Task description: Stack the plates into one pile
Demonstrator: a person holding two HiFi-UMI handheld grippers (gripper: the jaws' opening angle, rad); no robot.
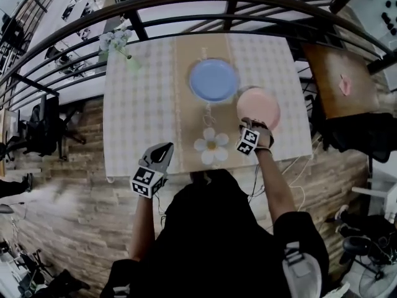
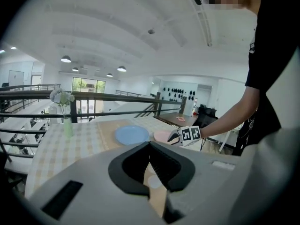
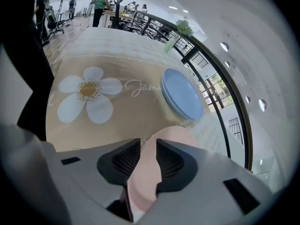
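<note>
Checked cloth and a tan runner cover the surface, with a dark railing curving behind it. At its near side the right tongs are clamped on the rim of the pink plate, whose edge sits between both ribbed pads. The blue plate lies flat just beyond them, close beside the pink one. The left tongs are clenched on nothing, near the surface's front edge and well apart from both plates. The pink plate looks thin, stiff, smooth and probably light. Gripped at one edge it will likely want to sag or slide, so a deep bite on the rim suits it, kept level and set down gently in case it chips.
</note>
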